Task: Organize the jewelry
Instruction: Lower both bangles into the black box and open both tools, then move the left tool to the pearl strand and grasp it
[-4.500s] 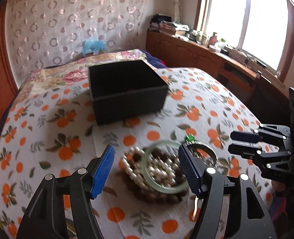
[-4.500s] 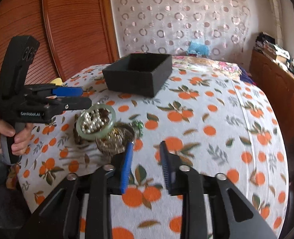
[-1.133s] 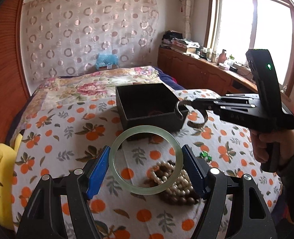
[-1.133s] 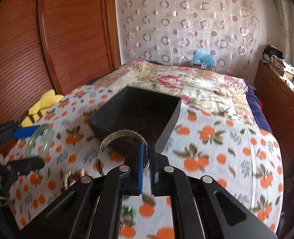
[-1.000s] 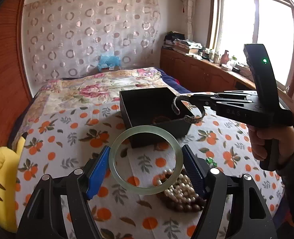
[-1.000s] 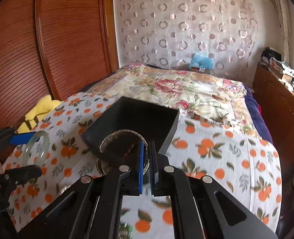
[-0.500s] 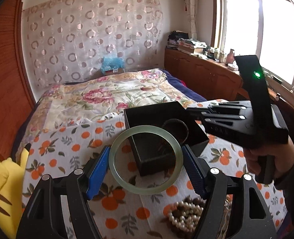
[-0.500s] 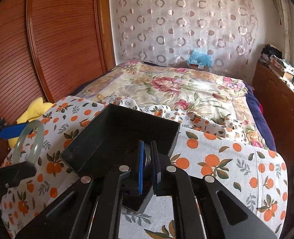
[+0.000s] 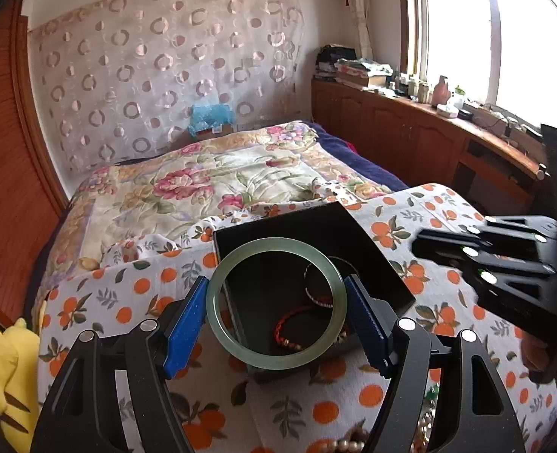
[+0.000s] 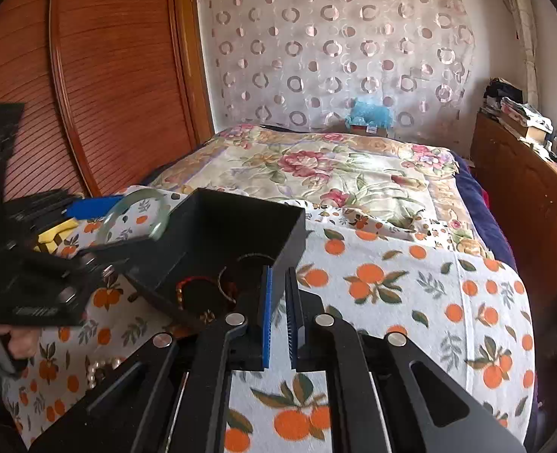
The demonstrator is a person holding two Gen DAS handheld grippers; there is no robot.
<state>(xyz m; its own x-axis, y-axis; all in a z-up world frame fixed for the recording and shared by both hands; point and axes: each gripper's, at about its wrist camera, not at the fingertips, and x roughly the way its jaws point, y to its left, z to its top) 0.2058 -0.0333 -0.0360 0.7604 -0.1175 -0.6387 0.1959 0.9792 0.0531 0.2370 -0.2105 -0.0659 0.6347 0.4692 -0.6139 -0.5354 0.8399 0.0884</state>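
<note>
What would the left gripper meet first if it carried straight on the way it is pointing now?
Probably the black box: the left gripper, clamped on the jade bangle, points down into its open top, so the bangle would likely reach the box's floor or the bracelets there. Depth is uncertain.

Floral quilt (image 9: 218, 185), yellow plush (image 9: 8, 373), circle-print curtain (image 10: 338, 53), wood cabinets (image 9: 410, 139).

Bright daylight from the blown-out window (image 9: 505, 37), fisheye bending at dark corners, slight motion blur.
</note>
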